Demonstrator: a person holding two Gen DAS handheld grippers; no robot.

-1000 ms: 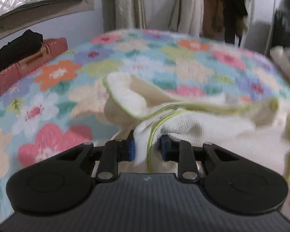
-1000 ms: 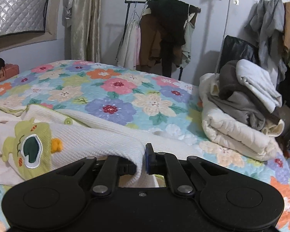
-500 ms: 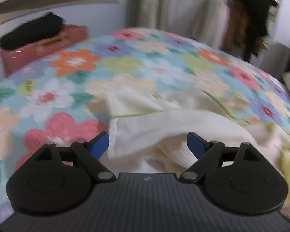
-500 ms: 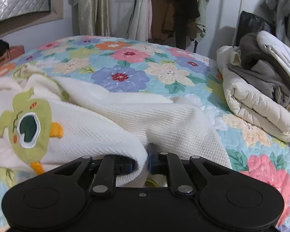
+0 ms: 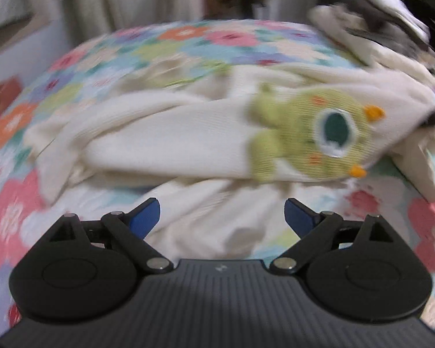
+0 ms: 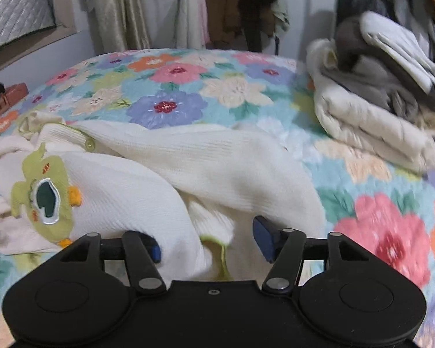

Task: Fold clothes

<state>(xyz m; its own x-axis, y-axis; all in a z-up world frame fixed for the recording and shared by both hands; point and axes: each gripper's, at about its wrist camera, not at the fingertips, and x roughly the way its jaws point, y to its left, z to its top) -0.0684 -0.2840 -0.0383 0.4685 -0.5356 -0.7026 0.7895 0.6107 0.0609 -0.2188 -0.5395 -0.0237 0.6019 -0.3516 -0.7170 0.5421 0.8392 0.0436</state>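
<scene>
1. I am letting go after laying a fold: one cream knit garment (image 6: pixel 217 156) with a green frog patch (image 6: pixel 45 194) is lying bunched near the front edge of the bed (image 6: pixel 171 87), on the flowered quilt.
2. My left gripper (image 5: pixel 221 214) is standing wide apart, its jaws having just been opening; they are pressing on nothing, with loose cream cloth lying below and ahead of them.
3. My right gripper (image 6: pixel 207 239) has just been opening too; a fold of the garment is sitting between its jaws, but the pads are no longer pinching it.
4. I am judging that the next move calls for picking fresh edges, probably the outer side or a sleeve, and carrying them across, since the cloth is looking lumpy rather than flat.
5. Counting: two grippers, one garment being folded, one frog patch, and one stack of folded clothes (image 6: pixel 374 92) waiting at the far right of the bed.
</scene>
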